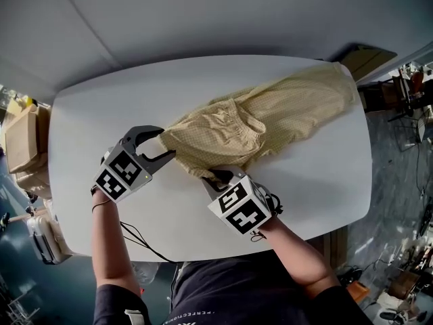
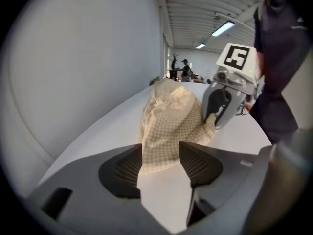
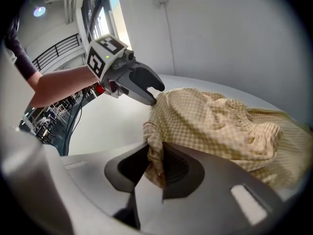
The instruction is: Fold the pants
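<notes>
Softly crumpled tan checked pants [image 1: 270,117] on smooth white rounded table [image 1: 135,100], right gripper [image 1: 215,179] clenched on them, left gripper [image 1: 165,143] released.

Head view: the marker cube [image 1: 240,207] and the pants [image 1: 270,117] largely cover the jaws of the right tongs [image 3: 155,153]. Right gripper view: the pants run past the right edge. Left gripper view: distant figures [image 2: 185,68] are too small to identify.

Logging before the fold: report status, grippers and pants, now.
Left gripper open, pants edge between its jaws. Right gripper shut on pants edge. Pants bunched on white table. Nothing in the way.
</notes>
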A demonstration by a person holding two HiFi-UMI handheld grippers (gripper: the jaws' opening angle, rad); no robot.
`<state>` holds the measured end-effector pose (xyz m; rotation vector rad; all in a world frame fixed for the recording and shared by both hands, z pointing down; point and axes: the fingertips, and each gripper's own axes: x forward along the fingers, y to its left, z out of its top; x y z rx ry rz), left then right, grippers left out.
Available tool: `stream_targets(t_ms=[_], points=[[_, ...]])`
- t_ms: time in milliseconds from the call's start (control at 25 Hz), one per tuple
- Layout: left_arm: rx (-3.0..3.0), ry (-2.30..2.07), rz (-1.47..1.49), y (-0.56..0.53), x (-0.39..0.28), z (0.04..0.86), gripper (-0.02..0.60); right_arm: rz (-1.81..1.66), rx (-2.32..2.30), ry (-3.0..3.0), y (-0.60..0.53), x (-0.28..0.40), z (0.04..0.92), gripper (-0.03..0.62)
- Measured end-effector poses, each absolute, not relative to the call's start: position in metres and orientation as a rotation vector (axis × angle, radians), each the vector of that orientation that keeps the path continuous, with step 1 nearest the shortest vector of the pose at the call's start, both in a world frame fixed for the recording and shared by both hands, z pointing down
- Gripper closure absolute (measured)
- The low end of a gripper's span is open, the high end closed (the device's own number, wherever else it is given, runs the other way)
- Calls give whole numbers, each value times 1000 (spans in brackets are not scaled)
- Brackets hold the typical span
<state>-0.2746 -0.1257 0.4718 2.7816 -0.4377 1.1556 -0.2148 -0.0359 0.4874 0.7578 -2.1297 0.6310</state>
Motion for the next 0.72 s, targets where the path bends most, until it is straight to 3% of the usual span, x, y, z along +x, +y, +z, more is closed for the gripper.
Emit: stream_targets(t_ms=[160, 280, 560, 720], points=[[2865, -213, 1232, -97, -266, 472, 285, 718, 770, -2165, -33, -211, 478, 522], [2860, -178, 1394, -94, -271, 489, 292, 744, 767, -2195, -34, -212, 466, 523], [2901, -226, 1627, -106, -269, 483, 501, 781, 694, -2292, -27, -213, 437, 525], [2821, -200, 1641, -89, -268, 462, 528, 840, 634, -2360, -14, -208, 417, 525]])
